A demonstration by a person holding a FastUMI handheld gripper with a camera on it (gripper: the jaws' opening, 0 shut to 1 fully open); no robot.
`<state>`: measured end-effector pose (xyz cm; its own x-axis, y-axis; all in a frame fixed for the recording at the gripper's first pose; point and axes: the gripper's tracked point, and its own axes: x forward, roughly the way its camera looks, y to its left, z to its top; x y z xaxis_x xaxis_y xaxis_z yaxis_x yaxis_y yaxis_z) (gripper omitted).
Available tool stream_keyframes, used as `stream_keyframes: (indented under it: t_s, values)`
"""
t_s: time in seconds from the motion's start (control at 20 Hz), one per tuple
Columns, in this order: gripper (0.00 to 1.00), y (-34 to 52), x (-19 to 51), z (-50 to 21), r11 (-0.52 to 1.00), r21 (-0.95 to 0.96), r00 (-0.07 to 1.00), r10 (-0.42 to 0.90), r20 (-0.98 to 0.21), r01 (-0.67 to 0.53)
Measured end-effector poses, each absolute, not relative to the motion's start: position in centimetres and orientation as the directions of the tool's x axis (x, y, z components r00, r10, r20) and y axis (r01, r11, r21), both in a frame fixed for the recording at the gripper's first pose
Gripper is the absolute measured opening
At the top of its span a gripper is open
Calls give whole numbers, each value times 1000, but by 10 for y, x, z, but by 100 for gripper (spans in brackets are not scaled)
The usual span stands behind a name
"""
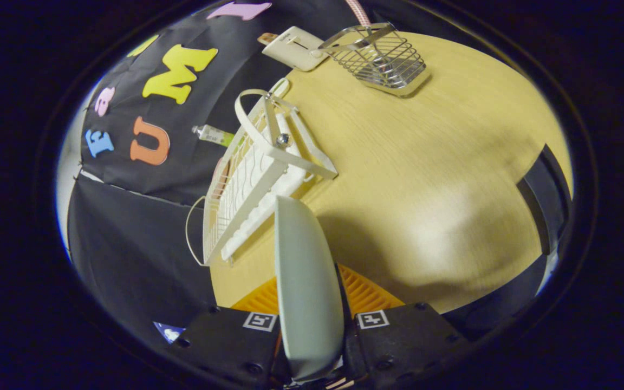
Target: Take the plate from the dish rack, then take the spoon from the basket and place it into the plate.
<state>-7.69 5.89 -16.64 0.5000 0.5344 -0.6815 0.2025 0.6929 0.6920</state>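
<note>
A pale flat case [294, 47] and small tube [212, 134] lie at the wooden table's [426, 162] far edge — well apart.

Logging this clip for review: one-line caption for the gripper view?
Gripper shut on pale plate, held edge-on above wooden table, clear of white dish rack; wire basket beyond.

The hand-held gripper [312, 319] has its two fingers closed onto the plate [304, 281], one pressing each face, so the plate stands on edge between them and rises ahead of the fingertips. Each finger [236, 336] carries a small square marker on its upper face near the tip. The fingers lie side by side, level with each other, pointing forward above the surface [426, 179], and the gripper is tilted.
</note>
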Motion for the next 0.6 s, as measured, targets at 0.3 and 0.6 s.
stream_keyframes:
  t_s: [0.3, 0.6]
  values:
    - [66, 51, -53, -163, 719, 676, 566, 494, -660, 161]
    - [72, 42, -34, -155, 812, 580, 647, 407, -645, 67]
